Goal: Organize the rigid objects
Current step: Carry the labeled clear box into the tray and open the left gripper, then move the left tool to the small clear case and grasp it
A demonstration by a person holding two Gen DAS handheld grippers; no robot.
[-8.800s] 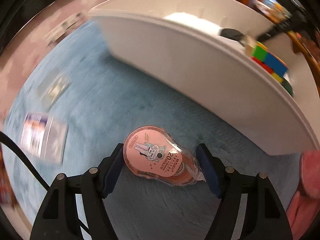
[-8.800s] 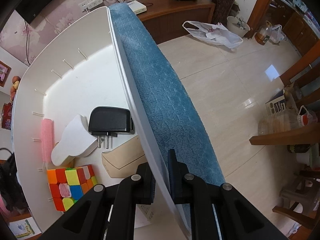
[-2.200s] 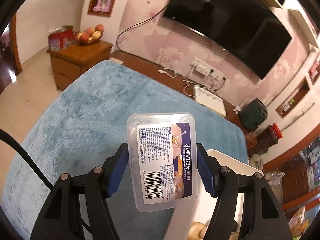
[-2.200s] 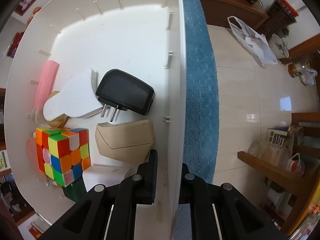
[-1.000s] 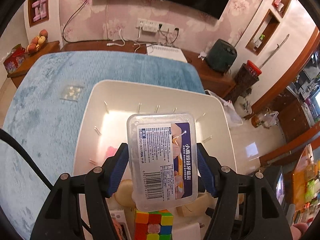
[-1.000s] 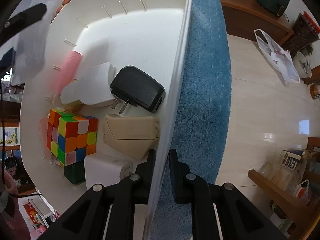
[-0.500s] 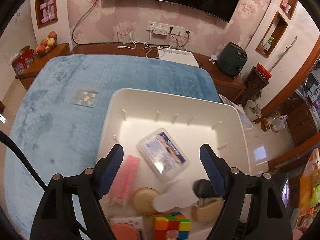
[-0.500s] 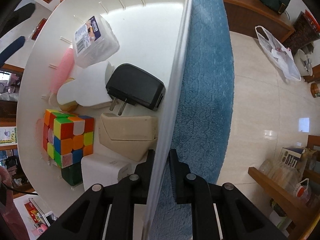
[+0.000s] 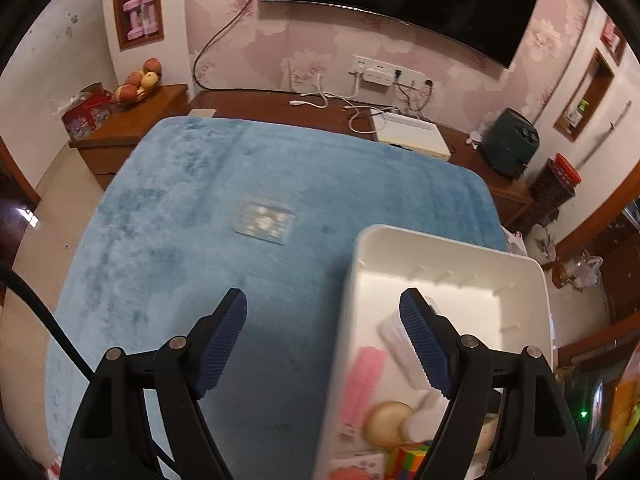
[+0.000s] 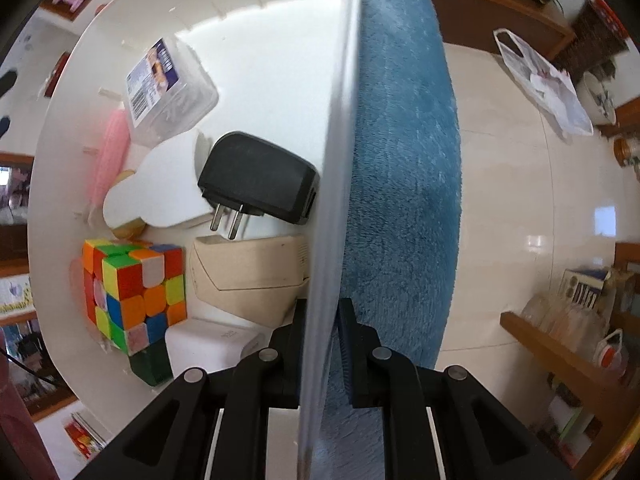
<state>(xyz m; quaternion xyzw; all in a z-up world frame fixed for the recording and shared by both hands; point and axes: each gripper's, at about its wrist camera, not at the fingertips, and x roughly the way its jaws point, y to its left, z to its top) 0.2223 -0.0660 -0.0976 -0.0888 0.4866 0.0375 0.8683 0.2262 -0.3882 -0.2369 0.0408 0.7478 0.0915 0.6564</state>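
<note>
Above the near-left corner of the white rectangular plastic bin (image 9: 448, 248), the left gripper (image 9: 322, 338) is held with its blue-padded jaws spread wide and nothing between them. The bin is steadied by the right gripper (image 10: 322, 344), whose jaws are closed on its thin right-hand wall (image 10: 340, 128). Inside the bin a clear plastic box with a printed barcode label (image 10: 168, 88) is seen toward the far wall, with a pink ribbed strip (image 10: 106, 156) against the left wall, a flat white bulb-shaped piece (image 10: 156, 192) and a black two-pin plug adapter (image 10: 256, 178) nearer the middle, and a beige wedge-shaped case (image 10: 248, 280), a multicoloured puzzle cube (image 10: 132, 288) and a white block (image 10: 208, 344) toward the near end.

Left of the bin and beyond it, a small clear flat packet (image 9: 264, 220) is left lying on the blue plush table cover (image 9: 180, 208), well apart from the bin wall.

The step in hand is judged to be the gap between one deposit and the next pick, with the bin mostly filled. For the next move, the open left gripper would need to be carried out over the packet and lowered squarely; since the packet appears thin and flat against the soft pile, a low, careful pinch at its edges is likely called for. The picture is blurred, so its contents cannot be told.
</note>
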